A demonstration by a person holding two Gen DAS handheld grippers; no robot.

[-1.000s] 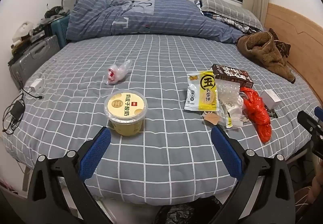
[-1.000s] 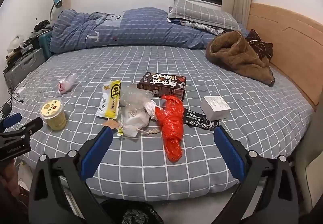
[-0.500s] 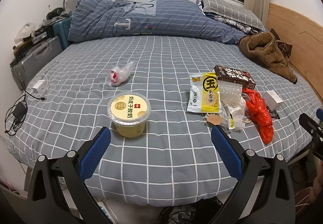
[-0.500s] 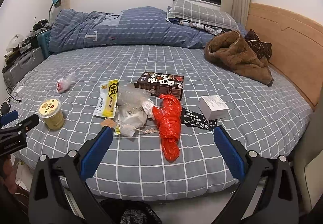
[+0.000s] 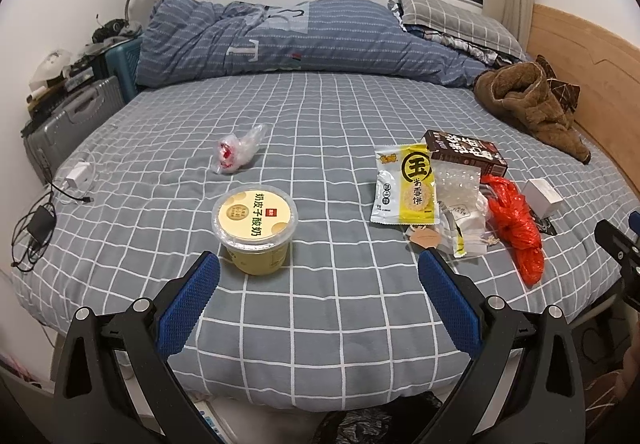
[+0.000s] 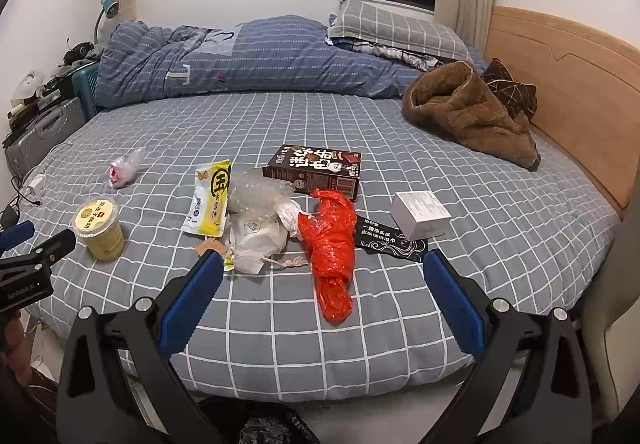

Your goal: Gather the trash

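Hovering at the foot of the bed (image 5: 320, 115), the left gripper (image 5: 319, 264) had its blue pads (image 5: 188, 304) spread wide, holding nothing. The right gripper (image 6: 323, 264) was the same, fingers apart and empty, off the near edge of the mattress. Each tool's tip showed at the edge of the other's view.

Trash sat scattered on the grey checked sheet. A yellow yogurt cup (image 5: 255, 226) stood upright just past the left gripper's left pad, lid on. Farther back lay a crumpled clear wrapper (image 5: 238, 153) with red inside, well apart from the rest. To the right sat a cluster: a yellow and white snack packet (image 5: 404, 185) lying flat, a clear bubble bag (image 6: 256, 193) touching it, a white paper bag (image 6: 256, 236) with a string, and a red plastic bag (image 6: 330, 244) twisted lengthwise toward the bed edge. A dark brown carton (image 6: 316, 169) lay behind the red bag. A small white box (image 6: 420, 213) sat on a black sachet (image 6: 384, 240) to the right.

A brown fleece garment (image 6: 464, 115) was heaped near the wooden headboard (image 6: 560, 83). A blue striped duvet (image 5: 280, 39) was bunched along the far side. A white charger (image 5: 78, 173) with a cable lay at the left edge. A black bag (image 6: 260, 428) showed below the bed edge, only partly in view.
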